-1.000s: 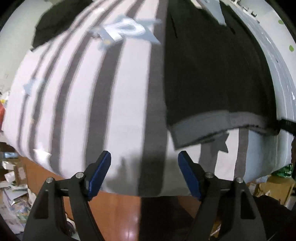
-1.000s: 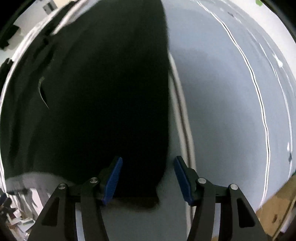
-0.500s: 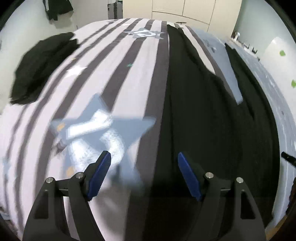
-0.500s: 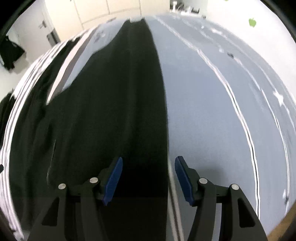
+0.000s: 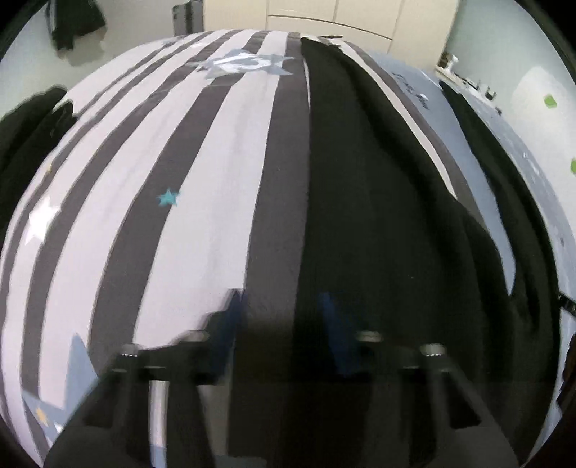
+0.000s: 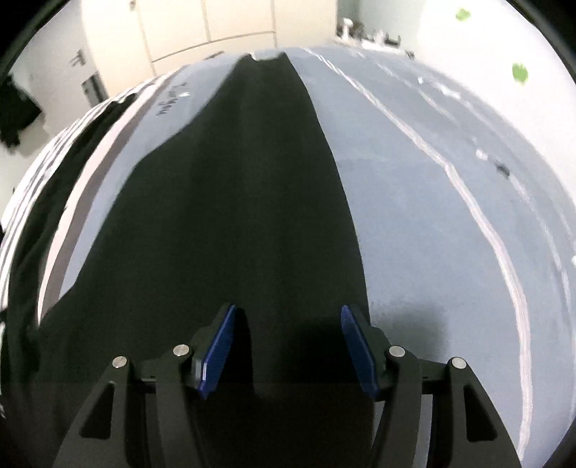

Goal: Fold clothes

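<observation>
A long black garment [image 5: 360, 198] lies flat along the bed, its left edge on a dark stripe of the striped bedcover [image 5: 180, 180]. My left gripper [image 5: 284, 324] is smeared by motion at that left edge, its jaws closing on the black cloth between them. In the right wrist view the same black garment [image 6: 234, 198] runs away from me. My right gripper [image 6: 288, 345] hovers over its right side, jaws opening, with black cloth below the fingers but no pad pressing on it.
A heap of dark clothes [image 5: 25, 122] lies at the bed's left edge. Grey-blue sheet [image 6: 450, 216] with white lines spreads to the right. Cream wardrobe doors [image 6: 216, 28] stand beyond the bed. Dark clothing [image 5: 75, 25] hangs on the far wall.
Both grippers swept from the bed's near edge forward along the garment. The left fingers have drawn much closer together over the garment's left edge. The right fingers stand slightly wider.
</observation>
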Available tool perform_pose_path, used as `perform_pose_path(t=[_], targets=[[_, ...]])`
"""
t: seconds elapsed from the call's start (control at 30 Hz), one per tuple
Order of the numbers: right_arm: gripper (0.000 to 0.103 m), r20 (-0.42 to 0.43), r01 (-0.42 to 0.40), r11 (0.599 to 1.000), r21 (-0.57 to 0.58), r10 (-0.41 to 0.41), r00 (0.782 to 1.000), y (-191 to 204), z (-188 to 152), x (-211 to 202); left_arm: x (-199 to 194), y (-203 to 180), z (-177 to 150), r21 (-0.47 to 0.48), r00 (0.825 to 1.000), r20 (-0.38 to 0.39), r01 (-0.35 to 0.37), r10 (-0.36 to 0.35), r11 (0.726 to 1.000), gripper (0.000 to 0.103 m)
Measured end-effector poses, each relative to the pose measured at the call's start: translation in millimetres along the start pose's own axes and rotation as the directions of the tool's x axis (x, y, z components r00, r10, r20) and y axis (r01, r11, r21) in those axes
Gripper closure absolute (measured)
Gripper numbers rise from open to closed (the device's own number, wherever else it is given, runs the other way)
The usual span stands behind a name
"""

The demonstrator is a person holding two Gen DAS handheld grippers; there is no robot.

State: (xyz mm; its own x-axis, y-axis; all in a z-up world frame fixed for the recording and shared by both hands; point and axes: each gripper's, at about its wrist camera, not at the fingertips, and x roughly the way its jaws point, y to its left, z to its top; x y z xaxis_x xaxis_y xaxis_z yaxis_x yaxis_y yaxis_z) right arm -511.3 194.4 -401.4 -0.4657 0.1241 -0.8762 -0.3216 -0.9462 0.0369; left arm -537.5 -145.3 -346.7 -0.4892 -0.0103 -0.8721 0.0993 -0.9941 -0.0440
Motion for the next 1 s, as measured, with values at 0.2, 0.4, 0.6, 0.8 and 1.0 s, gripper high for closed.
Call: perform_pose_path(t=[0.2,0.4,0.6,0.8,1.0], targets=[[0.041,0.016,0.006,0.999,-0.040,-0.006,1.000,1,-10,0,-19,84,7,-0.172,0.987,-0.007,-0.157,0.158,0.972,0.103],[0.041,0.007,0.022,1.000,0.002,-0.022,1.000,-5,-4,-4,-26,59,14,-0.147,0.992,-0.004,0.127,-0.129,0.981,0.058],[0.034,-0.005,0.035,0.999,0.005,-0.035,0.999,-7,-8,0,2,14,21,-0.124,0.983,-0.039,0.175,-0.181,0.977,0.034],[0.035,-0.008,0.021,1.000,0.007,-0.021,1.000,-11,-9,3,-5,4,26,-0.030,0.994,-0.033,0.099,-0.100,0.995,0.102],[0.039,-0.018,-0.002,1.000,0.015,0.002,1.000,-20,0,8,-38,55,39,-0.140,0.999,0.027,0.029,-0.026,0.990,0.102]])
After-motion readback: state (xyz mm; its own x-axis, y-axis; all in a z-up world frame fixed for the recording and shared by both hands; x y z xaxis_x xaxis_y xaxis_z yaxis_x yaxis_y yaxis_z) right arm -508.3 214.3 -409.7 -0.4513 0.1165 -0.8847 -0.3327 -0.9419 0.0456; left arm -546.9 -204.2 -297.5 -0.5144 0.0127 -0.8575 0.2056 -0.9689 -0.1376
